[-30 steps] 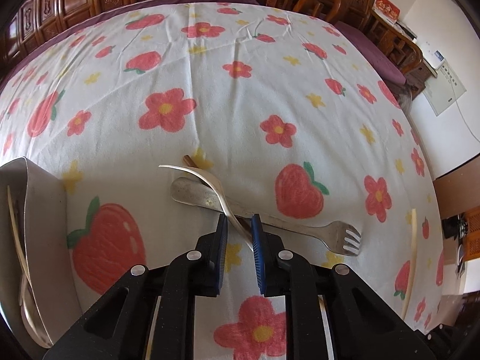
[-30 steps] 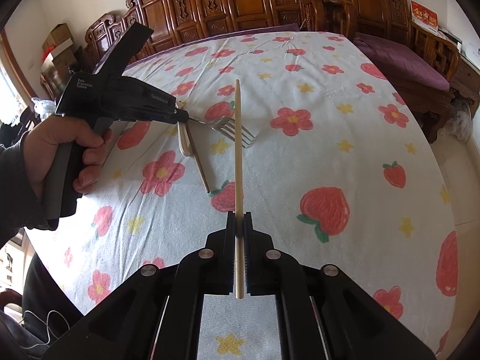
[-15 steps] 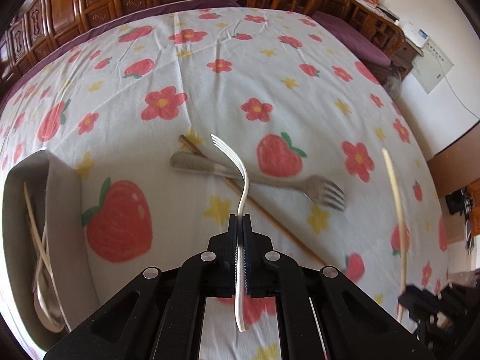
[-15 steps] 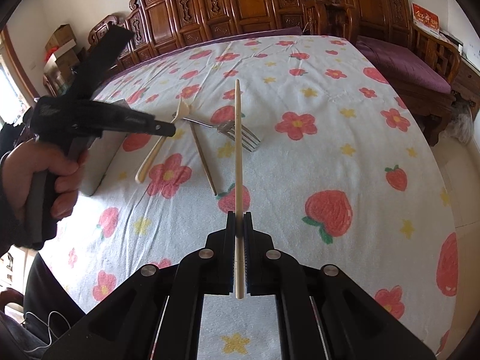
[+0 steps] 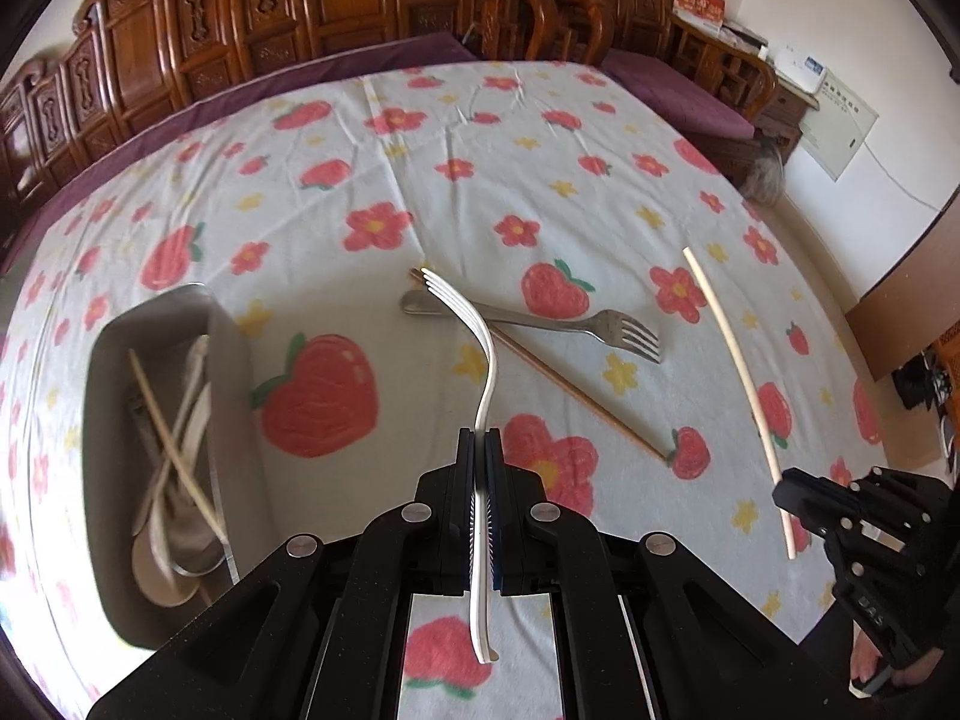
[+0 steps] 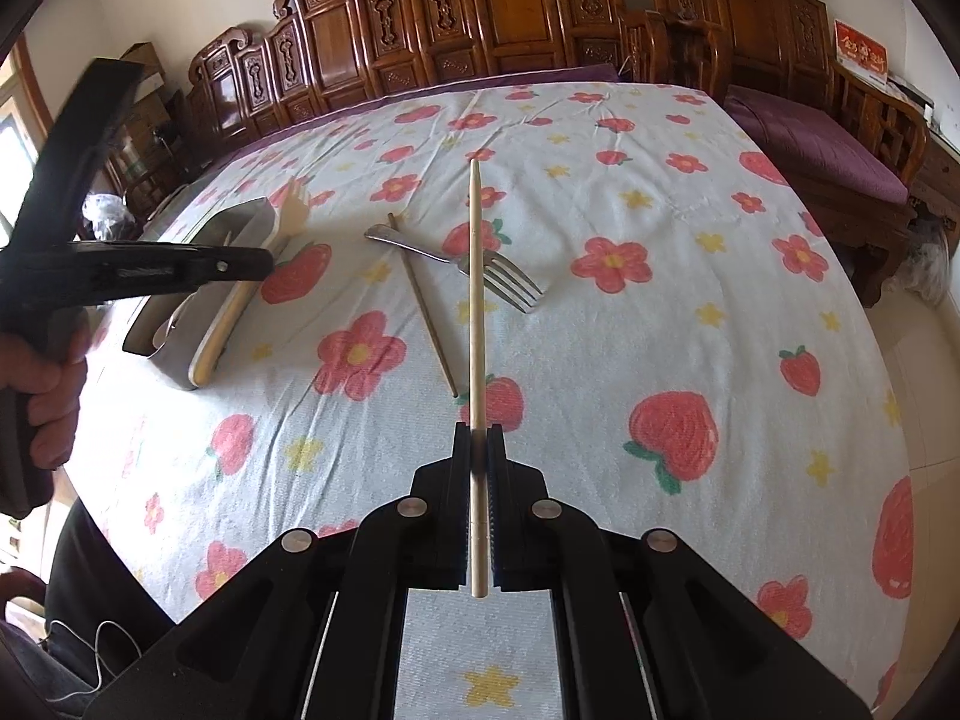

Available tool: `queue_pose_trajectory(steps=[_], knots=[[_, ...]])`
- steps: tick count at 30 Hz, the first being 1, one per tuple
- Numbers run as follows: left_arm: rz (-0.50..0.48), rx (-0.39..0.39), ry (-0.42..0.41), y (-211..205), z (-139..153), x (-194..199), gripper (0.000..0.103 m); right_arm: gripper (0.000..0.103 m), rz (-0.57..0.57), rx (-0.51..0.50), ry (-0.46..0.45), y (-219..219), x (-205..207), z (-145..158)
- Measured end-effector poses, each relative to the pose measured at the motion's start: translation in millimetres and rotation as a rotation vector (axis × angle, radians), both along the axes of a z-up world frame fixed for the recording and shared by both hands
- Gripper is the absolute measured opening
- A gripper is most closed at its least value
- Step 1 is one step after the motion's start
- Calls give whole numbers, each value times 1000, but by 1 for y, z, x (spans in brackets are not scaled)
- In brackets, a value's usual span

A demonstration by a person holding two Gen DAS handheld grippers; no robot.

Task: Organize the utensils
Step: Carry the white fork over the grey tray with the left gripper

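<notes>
My left gripper [image 5: 480,444] is shut on a cream plastic fork [image 5: 480,348], held in the air with tines pointing away. To its left stands a grey metal tray [image 5: 231,360] holding several utensils. My right gripper [image 6: 478,438] is shut on a pale chopstick [image 6: 476,276], held above the cloth. A metal fork [image 5: 564,324] and a brown chopstick [image 5: 576,399] lie crossed on the tablecloth ahead. In the right wrist view the left gripper [image 6: 264,257] holds the cream fork [image 6: 234,312] over the tray [image 6: 240,219].
The table wears a white cloth with strawberries and flowers [image 5: 540,138]. Carved wooden chairs [image 6: 480,12] line the far side. A purple cushioned bench [image 6: 816,144] stands at the right. The table's right edge drops to the floor.
My left gripper closed on the cream fork, lifted it off the cloth and moved back and left towards the tray. The right gripper keeps its chopstick nearly still.
</notes>
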State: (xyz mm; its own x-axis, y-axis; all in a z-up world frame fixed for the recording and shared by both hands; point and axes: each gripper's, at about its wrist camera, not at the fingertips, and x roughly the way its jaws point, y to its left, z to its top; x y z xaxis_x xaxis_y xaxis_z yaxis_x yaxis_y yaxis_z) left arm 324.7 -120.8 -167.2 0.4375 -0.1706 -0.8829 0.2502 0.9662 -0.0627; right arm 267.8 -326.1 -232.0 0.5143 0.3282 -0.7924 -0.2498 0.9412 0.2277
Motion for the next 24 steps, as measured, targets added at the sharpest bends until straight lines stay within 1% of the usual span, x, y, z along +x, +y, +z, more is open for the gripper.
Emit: queue_pose_trajectory(steps=[8, 15, 20, 24], knots=[[29, -35, -38, 25, 20, -17, 3, 6, 36, -2, -14, 15, -5, 6], [46, -49, -63, 44, 28, -26, 3, 6, 86, 1, -55, 39, -11, 24], [60, -48, -95, 63, 39, -29, 3, 6, 112, 3, -49, 60, -11, 28], [94, -59, -128, 84, 48, -31, 3, 6, 137, -9, -45, 80, -8, 31]])
